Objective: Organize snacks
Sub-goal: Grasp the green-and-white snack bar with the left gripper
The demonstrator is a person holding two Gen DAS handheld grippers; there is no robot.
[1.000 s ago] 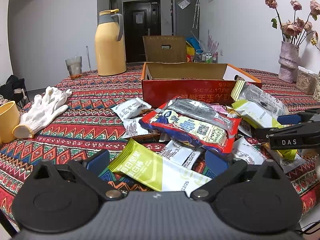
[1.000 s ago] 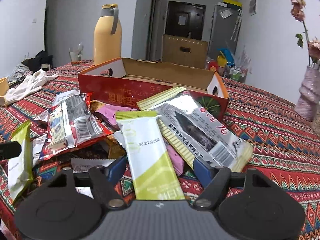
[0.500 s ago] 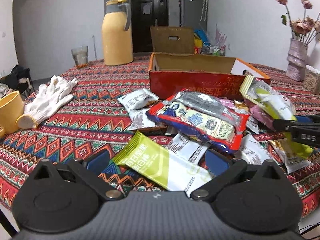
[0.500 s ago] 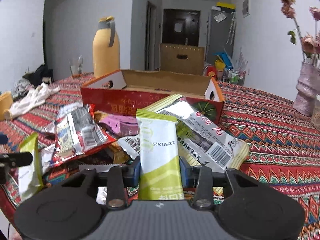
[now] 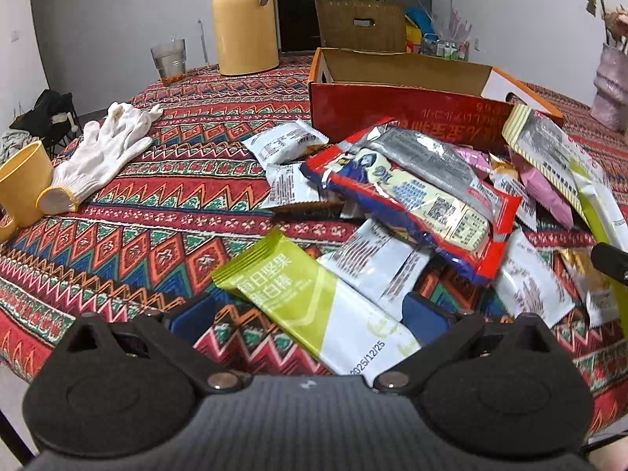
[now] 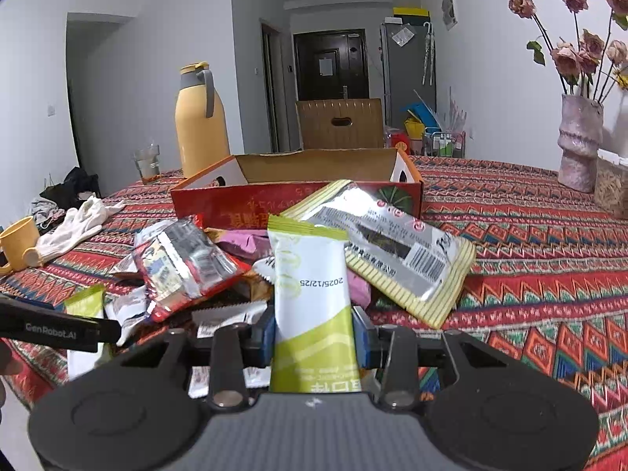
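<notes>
Right gripper (image 6: 314, 331) clamped on green-and-white snack bar wrapper (image 6: 310, 274), raised before open red cardboard box (image 6: 251, 204); box interior seemingly empty. Left gripper (image 5: 310, 310) open around second green-white bar (image 5: 314, 302) on patterned tablecloth (image 5: 157, 204).

red zigzag-patterned tablecloth (image 5: 165, 204), green-and-white snack bar (image 6: 312, 306), yellow jug (image 6: 200, 121), white glove (image 5: 102, 157).
</notes>
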